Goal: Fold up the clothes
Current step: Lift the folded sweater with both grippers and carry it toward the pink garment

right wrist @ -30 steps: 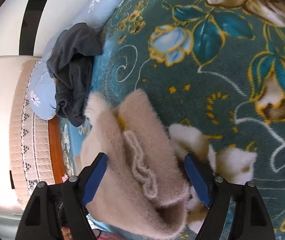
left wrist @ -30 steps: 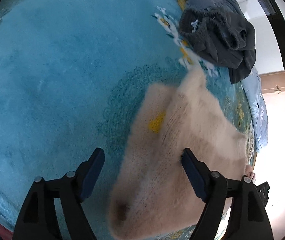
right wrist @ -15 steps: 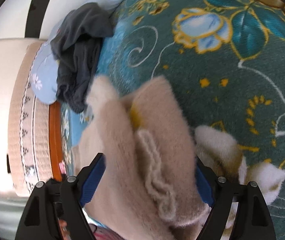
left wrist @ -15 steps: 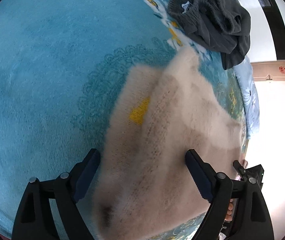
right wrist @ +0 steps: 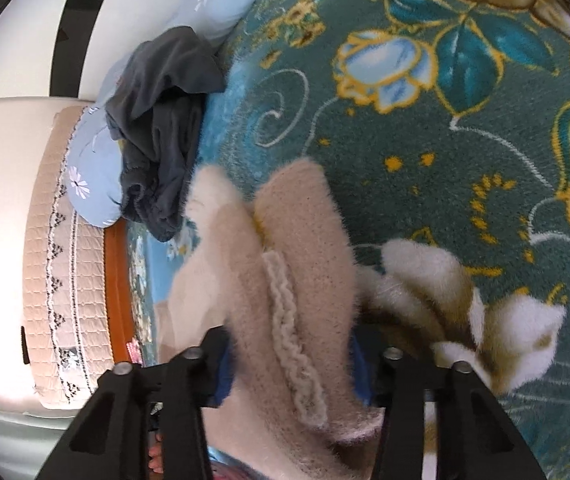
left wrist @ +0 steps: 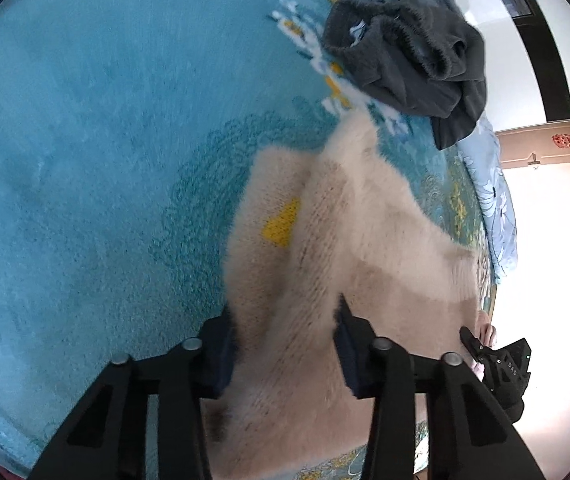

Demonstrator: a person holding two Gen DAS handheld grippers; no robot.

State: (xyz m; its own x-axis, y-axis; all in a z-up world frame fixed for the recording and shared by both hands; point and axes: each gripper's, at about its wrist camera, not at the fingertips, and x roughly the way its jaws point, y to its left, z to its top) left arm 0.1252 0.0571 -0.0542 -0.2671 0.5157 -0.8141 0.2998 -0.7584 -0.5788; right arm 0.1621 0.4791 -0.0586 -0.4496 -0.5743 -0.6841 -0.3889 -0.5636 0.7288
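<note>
Though fuzz hides their pads, both grippers' fingers (left wrist: 221, 344) (right wrist: 221, 364) have just closed, pinching the beige sweater (left wrist: 349, 240).

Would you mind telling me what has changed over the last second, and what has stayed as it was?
Both grippers' jaws have just been closing: the left gripper and right gripper now pinch the beige sweater, which lay between open jaws before. The grey garment and the blue blanket stayed put.
</note>
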